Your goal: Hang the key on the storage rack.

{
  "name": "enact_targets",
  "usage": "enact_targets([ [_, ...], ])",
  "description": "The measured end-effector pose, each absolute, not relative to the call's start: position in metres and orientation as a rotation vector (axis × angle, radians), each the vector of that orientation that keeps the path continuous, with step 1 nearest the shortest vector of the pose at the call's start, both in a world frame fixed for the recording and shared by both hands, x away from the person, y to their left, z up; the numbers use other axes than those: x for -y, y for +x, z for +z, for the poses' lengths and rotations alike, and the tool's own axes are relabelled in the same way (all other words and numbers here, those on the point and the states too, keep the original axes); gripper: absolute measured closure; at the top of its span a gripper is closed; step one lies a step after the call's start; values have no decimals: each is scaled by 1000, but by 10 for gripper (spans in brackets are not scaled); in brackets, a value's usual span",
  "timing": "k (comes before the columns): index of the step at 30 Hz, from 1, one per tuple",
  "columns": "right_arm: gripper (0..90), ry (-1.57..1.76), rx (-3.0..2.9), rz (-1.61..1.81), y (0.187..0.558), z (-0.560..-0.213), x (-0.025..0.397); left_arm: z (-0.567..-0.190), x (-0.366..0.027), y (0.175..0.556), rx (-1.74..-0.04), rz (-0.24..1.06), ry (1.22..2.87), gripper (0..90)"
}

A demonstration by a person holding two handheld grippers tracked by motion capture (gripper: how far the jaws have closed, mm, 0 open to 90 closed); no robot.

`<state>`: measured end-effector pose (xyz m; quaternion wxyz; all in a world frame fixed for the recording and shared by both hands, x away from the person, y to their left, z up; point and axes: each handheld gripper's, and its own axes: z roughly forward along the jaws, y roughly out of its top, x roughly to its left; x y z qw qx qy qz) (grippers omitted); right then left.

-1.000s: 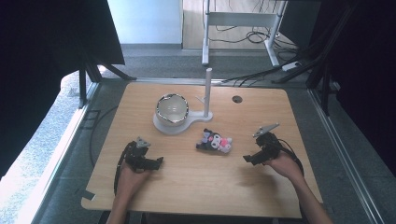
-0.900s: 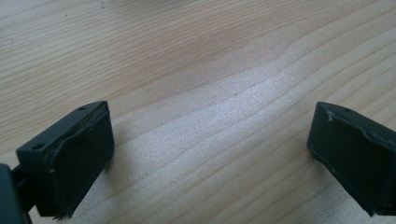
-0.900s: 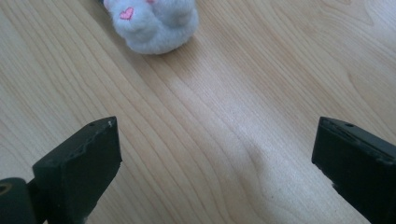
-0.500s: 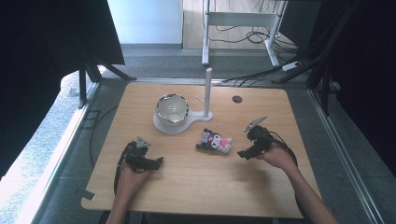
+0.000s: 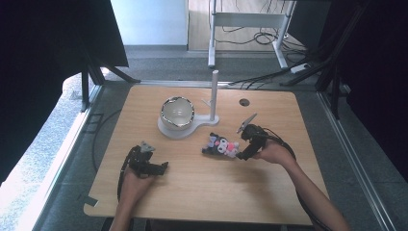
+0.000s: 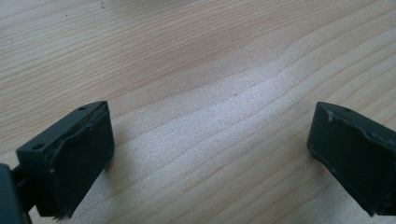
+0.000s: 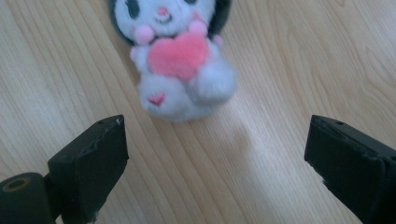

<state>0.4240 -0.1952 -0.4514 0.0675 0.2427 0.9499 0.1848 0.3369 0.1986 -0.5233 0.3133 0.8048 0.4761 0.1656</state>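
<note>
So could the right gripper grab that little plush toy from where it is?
Probably yes: the right gripper has its jaws wide open, the plush toy lies just ahead, and only bare table lies between.

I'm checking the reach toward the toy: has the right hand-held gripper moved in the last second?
Yes. The right hand-held gripper has moved left, closing on the plush toy, which lies where it was on the table.
</note>
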Motion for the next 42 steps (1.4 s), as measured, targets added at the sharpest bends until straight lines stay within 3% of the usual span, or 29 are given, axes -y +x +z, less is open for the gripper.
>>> enact_targets([
  [21,170,516,-3007,273,447,-466,129,-523,-199,337,-1256,437,2122,5],
  [24,228,513,-3030,228,450,-471,123,-523,-199,337,-1255,436,2121,5],
  [28,384,499,-3071,187,454,-475,118,-523,-199,337,-1255,436,2122,5],
  [31,429,510,-3077,165,454,-474,116,-523,-199,337,-1255,436,2121,5],
  [42,439,511,-3072,246,454,-447,128,-523,-199,337,-1255,437,2123,5],
])
